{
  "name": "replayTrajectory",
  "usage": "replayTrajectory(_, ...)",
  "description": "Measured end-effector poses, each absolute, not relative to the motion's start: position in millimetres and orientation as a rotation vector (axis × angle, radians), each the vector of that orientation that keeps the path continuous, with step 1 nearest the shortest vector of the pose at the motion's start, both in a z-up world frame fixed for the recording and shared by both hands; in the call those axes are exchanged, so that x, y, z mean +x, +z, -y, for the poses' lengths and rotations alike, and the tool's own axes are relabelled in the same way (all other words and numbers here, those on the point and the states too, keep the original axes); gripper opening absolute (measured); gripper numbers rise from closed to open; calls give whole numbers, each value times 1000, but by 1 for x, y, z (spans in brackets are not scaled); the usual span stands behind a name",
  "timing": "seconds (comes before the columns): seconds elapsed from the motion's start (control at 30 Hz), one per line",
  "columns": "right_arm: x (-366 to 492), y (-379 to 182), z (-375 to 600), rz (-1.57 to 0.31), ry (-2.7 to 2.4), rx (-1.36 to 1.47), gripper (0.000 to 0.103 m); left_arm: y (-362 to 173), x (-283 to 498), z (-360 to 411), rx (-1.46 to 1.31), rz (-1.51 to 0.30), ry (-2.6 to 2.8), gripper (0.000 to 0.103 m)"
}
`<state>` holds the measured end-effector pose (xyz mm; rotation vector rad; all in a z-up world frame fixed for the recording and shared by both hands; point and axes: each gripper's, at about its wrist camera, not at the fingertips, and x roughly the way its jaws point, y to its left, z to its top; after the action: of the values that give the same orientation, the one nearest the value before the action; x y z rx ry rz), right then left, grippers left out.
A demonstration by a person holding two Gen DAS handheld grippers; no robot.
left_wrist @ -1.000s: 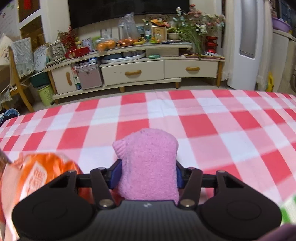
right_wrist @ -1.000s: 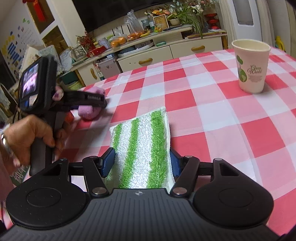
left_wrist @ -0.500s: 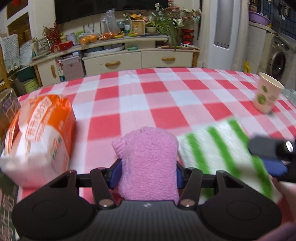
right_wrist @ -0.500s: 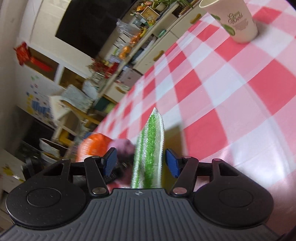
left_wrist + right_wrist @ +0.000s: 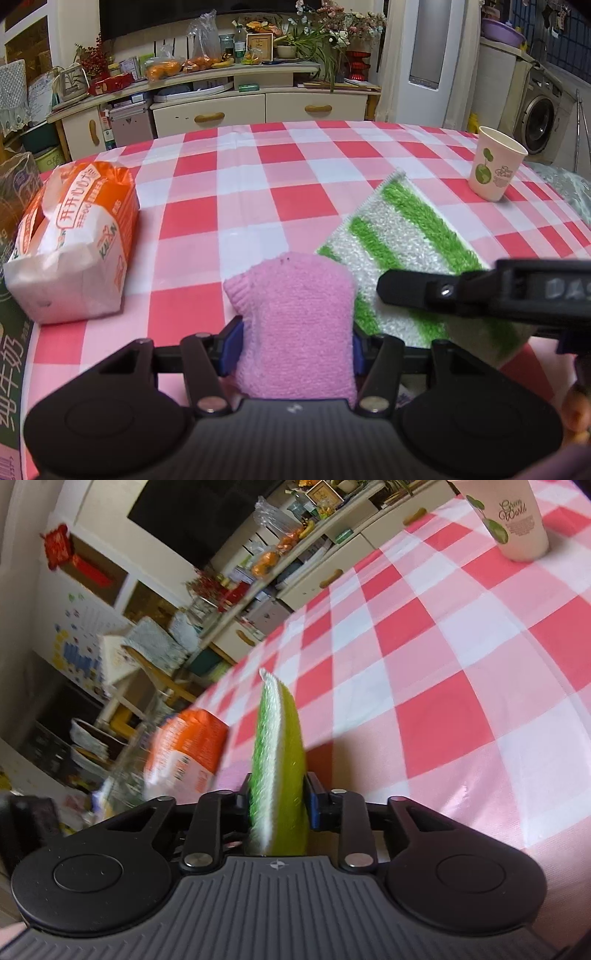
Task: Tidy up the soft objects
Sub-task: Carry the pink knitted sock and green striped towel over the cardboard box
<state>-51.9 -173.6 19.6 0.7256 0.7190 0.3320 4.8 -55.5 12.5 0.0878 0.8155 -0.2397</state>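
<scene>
The left gripper point(image 5: 295, 343) is clamped on a fuzzy pink knitted cloth point(image 5: 295, 317), whose long axis runs forward from the jaws, far end rounded. The right gripper point(image 5: 277, 805) pinches a green-and-white striped terry cloth point(image 5: 277, 760) held edge-on, pointing forward; from the left wrist view it point(image 5: 399, 251) spreads out just right of the pink one. Left on the red-and-white checked tablecloth point(image 5: 295, 184) lies an orange-and-white plastic packet point(image 5: 74, 240). Far right stands an upright paper cup point(image 5: 496, 164), contents unseen.
</scene>
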Motion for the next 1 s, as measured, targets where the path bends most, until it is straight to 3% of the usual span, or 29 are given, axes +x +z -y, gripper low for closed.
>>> replayTrajectory(1.0,-78,43,149,-599,105,401,24,33,-27,7,-61,-774,-316,52)
